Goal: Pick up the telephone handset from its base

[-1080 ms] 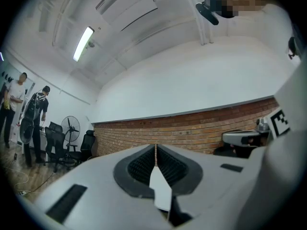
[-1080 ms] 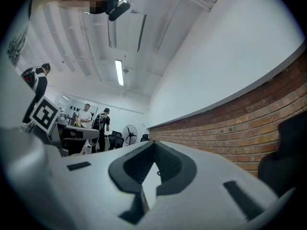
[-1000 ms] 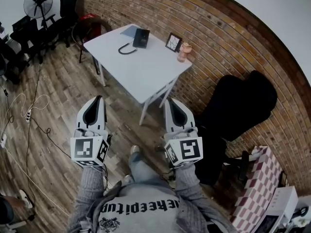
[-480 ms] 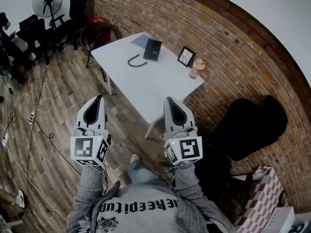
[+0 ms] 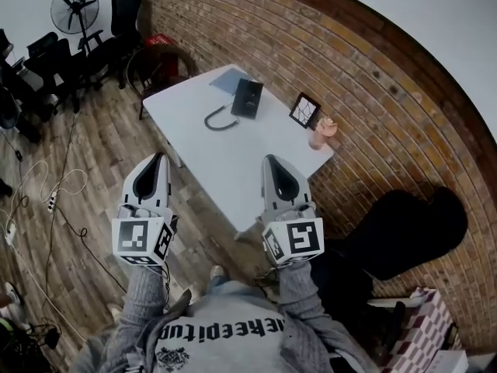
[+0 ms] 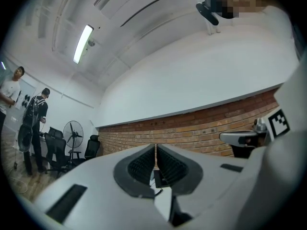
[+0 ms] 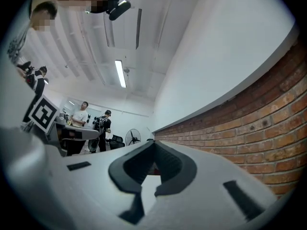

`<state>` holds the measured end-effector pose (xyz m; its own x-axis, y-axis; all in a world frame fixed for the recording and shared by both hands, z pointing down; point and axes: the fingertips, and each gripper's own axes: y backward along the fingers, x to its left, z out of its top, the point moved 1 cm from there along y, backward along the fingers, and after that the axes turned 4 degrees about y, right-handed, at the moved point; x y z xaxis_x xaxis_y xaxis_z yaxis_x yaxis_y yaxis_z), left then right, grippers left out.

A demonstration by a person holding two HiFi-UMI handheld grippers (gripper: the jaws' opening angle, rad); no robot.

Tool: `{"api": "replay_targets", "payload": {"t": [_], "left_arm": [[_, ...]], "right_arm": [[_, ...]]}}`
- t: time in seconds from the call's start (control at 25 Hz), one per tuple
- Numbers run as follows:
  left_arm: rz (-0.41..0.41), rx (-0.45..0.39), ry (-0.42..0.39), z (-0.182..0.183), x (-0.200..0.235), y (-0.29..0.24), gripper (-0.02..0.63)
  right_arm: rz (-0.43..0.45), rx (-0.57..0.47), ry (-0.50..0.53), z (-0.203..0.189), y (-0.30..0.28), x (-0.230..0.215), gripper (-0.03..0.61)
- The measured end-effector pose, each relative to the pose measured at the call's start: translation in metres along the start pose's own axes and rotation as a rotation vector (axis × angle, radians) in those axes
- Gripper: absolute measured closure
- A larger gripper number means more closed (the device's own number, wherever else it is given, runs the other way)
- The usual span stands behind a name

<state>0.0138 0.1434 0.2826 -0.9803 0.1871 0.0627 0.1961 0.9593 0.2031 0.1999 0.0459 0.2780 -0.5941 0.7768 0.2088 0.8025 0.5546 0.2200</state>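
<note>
- 2 grey moulded-plastic grippers point forward side by side, the left gripper [image 5: 158, 158] and the right gripper [image 5: 270, 161]. Each has its ribbed black pads closed together on nothing.
- 1 flat black rectangular telephone [image 5: 247, 98] lies well ahead of both tips, roughly between their lines, on the far half of a smooth white table [image 5: 225, 158].
- 1 dark curved loop [image 5: 220, 120] lies just beside the telephone on the side nearer the grippers; whether it is cord or handset cannot be told.
- Ahead and right of the right gripper stand a small dark-framed picture [image 5: 304, 111] and a pinkish cup [image 5: 321, 133], close to the rough red brick wall [image 5: 365, 76].
- Under both grippers runs a wood-plank floor [image 5: 85, 208].
- Compared with 1 second ago, the table sits much nearer: its near edge now reaches the right gripper's tip, and both grippers remain closed.
</note>
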Motion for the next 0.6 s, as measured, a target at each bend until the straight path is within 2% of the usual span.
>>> {"api": "replay_targets", "payload": {"t": [0.24, 0.6], "left_arm": [[-0.010, -0.019, 0.013, -0.009, 0.000, -0.045, 0.600], [-0.008, 0.024, 0.025, -0.026, 0.007, -0.080, 0.600]], "right_arm": [[-0.010, 0.001, -0.004, -0.016, -0.027, -0.028, 0.574], [-0.010, 0.025, -0.023, -0.037, -0.058, -0.044, 0.574]]}}
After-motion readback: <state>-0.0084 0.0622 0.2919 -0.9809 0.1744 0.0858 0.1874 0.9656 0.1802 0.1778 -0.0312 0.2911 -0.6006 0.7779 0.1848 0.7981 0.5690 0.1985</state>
